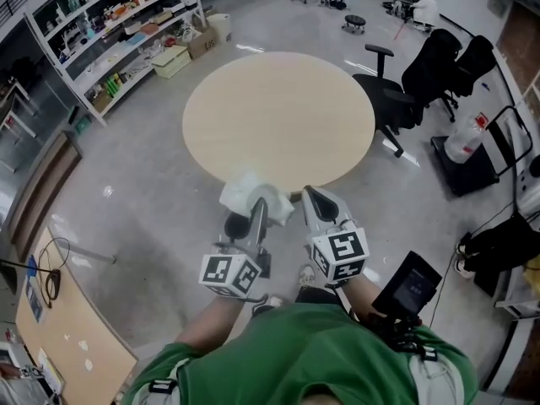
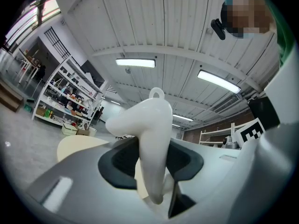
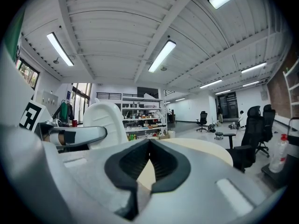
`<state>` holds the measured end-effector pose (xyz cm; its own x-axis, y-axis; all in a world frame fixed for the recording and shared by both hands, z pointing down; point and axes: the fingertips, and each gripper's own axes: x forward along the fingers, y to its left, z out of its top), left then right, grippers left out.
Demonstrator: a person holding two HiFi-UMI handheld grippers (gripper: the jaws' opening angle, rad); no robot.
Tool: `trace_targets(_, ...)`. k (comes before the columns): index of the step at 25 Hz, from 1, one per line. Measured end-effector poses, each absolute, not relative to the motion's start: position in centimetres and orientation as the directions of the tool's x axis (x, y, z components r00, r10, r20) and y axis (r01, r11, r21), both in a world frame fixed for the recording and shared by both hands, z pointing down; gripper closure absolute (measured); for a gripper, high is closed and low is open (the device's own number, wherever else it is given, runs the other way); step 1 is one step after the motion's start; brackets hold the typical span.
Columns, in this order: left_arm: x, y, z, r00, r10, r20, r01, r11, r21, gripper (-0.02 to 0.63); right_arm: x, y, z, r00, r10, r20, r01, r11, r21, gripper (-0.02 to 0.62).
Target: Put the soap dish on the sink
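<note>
White soap dish [image 2: 150, 125] sits clamped in the left gripper [image 2: 152, 164], the right gripper [image 3: 149, 160] at its 3 o'clock, jaws together, empty.

The left gripper [image 1: 258, 211] hides the near part of the glossy white soap dish [image 1: 240, 194]; goods on the far-left white shelves [image 1: 118, 36] are too small to tell.

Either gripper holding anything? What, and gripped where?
Left hand-held gripper pinches the white soap dish by its narrow lower end; the wider part sticks up above the jaws. Right hand-held gripper is shut, empty.
</note>
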<state>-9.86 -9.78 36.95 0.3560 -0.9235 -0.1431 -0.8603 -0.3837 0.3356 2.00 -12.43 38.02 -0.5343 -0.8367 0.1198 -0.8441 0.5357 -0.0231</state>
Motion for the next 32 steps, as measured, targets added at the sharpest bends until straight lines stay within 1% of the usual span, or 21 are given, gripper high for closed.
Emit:
trace_targets(13,-6.5,-17.3,36.7,0.299,-0.946,-0.126,-0.905,-0.322,0.276,0.451,5.5,-20.7,38.3,-0.597,-0.798,0.089,-0.802,0.594,-0.055,0.592)
trace_targets(21,-4.4,-20.7,37.9,0.253,-0.961,-0.108,-0.922,-0.274,0.274,0.451,7.6,-24.5,39.7,-0.629,-0.772,0.095,-0.777,0.625,-0.073,0.592)
trace_targets(32,-6.9,-24.9,38.2,0.244,-0.966,-0.088,-0.923,-0.259,0.285,0.451,5.1,-28.5,40.3,-0.632,-0.765,0.125,-0.775,0.627,-0.081,0.592)
